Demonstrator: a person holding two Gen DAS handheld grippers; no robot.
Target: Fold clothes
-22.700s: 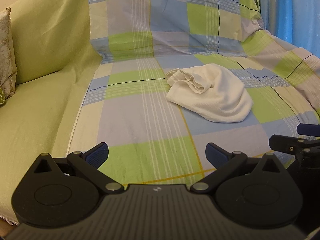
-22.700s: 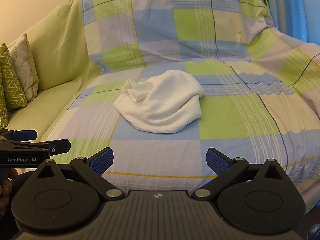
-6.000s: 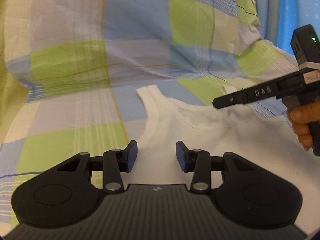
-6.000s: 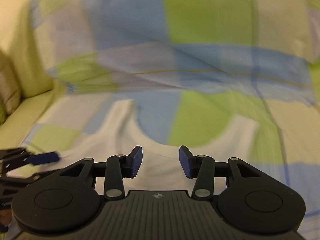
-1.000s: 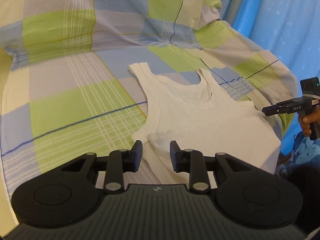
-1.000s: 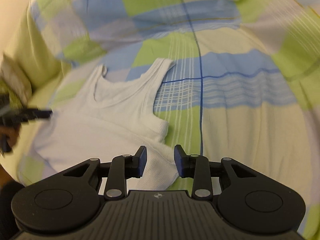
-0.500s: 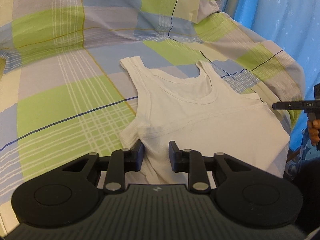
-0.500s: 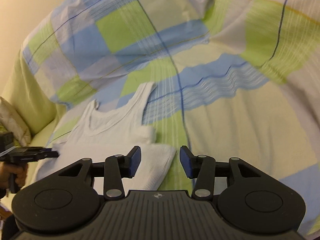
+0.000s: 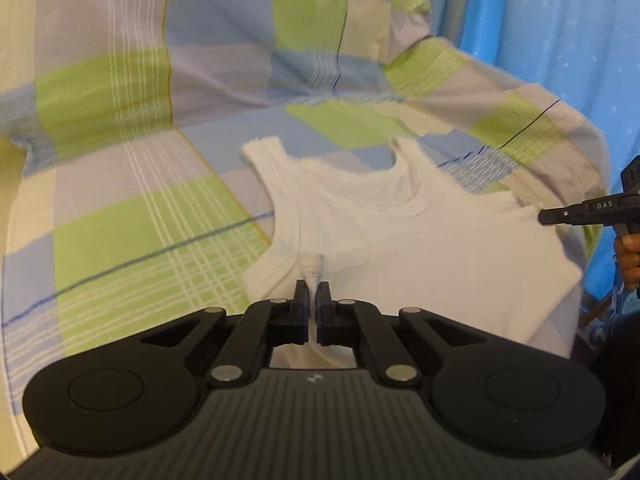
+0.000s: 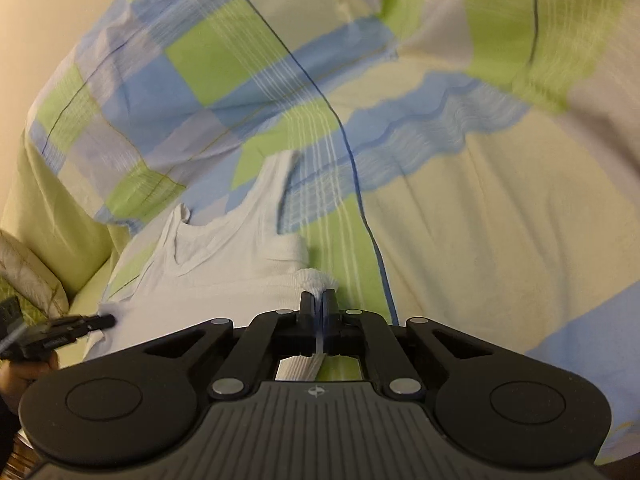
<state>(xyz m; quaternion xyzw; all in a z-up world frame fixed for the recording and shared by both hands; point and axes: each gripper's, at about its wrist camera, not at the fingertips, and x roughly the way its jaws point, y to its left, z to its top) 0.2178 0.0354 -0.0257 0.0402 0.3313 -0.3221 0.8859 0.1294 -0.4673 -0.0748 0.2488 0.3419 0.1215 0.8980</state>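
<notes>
1. Checked sheet in green, blue and lilac squares covers a sofa seat and backrest; at the far right of the left wrist view hangs a blue curtain.
2. At the far left of the right wrist view a plain green sofa cover shows beside the sheet, with a cushion at its edge.
3. White tank top lies flat on the seat, straps toward the backrest, neckline up.
4. Its lower part is doubled up over the chest, so the hem runs across the body below the neckline.
5. Left gripper has its jaws together on a small pinch of the top at the left edge of that doubled layer; the cloth rises in a little peak between the fingers.
6. Right gripper is likewise closed on a bunched corner of the top at its right edge, with ribbed cloth showing through the gap behind the jaws.
7. In the left wrist view the right gripper appears at the right edge of the top, held by a hand.
8. Both views are a little blurred, mostly over the sheet.
</notes>
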